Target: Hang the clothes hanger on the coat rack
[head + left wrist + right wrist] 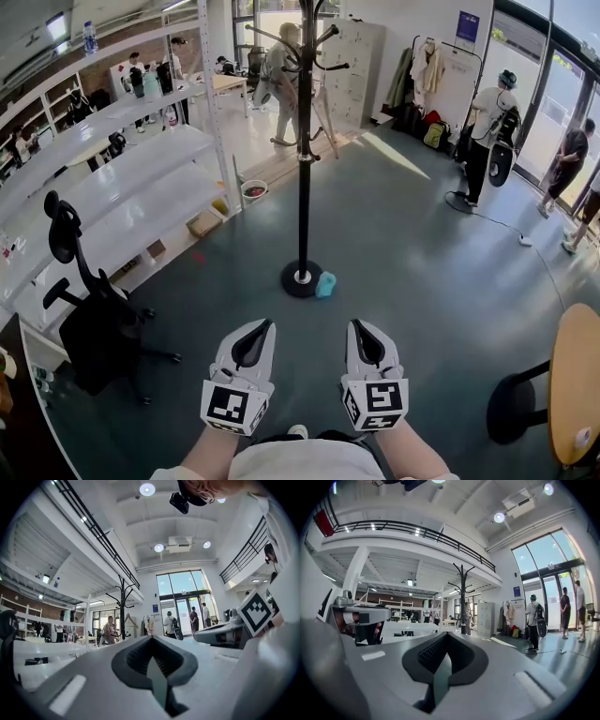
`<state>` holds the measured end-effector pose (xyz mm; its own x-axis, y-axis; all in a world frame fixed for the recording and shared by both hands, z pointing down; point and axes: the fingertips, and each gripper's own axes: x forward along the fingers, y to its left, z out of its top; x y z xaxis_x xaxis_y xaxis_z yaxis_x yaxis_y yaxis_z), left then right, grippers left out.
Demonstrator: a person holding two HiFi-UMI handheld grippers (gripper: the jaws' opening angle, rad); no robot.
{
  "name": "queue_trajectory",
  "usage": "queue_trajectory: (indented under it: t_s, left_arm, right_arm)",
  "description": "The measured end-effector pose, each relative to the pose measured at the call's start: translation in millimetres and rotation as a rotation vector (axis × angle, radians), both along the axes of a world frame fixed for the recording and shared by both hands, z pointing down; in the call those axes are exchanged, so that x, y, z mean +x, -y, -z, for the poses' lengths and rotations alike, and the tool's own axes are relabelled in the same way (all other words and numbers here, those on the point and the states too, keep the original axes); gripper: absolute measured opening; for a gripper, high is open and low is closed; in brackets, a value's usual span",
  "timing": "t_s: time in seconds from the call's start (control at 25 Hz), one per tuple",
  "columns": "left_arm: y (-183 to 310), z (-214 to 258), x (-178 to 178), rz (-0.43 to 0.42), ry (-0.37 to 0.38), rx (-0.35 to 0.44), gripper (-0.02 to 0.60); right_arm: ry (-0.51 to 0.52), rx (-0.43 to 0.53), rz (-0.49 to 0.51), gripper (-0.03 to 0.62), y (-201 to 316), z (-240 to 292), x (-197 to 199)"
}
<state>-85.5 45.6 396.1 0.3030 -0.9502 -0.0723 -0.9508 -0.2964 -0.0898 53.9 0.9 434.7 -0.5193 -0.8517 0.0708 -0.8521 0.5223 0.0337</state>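
**Grippers empty, rack ahead**

White left gripper point(257, 325) and white right gripper point(362, 326) sit side by side near me, both clamped together on nothing. Tall black metal coat rack point(304, 141) stands farther off, a small teal object point(325, 284) at its base's right

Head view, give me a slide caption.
Left gripper and right gripper, both shut and empty, face a black coat rack.

The grey-blue floor point(412, 253) carries the coat rack point(304, 187) on its round base, with a small teal object point(325, 284) just beside that base. A black office chair point(94, 328) stands on it, off to the left.
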Motion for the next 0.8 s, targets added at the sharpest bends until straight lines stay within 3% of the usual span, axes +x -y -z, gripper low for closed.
queue_trajectory:
  t_s: [0.28, 0.52, 0.8]
  left_arm:
    - [-12, 5, 2, 0.043, -0.020, 0.025, 0.000]
    - [-16, 6, 13, 0.044, -0.030, 0.022, 0.000]
    - [-22, 3, 25, 0.038, -0.018, 0.020, 0.000]
  right_arm:
    - [-0.012, -0.008, 0.040, 0.025, -13, -3, 2]
    - [-0.060, 0.016, 0.062, 0.025, -22, 1, 5]
    - [-0.042, 0.038, 0.047, 0.025, -22, 14, 22]
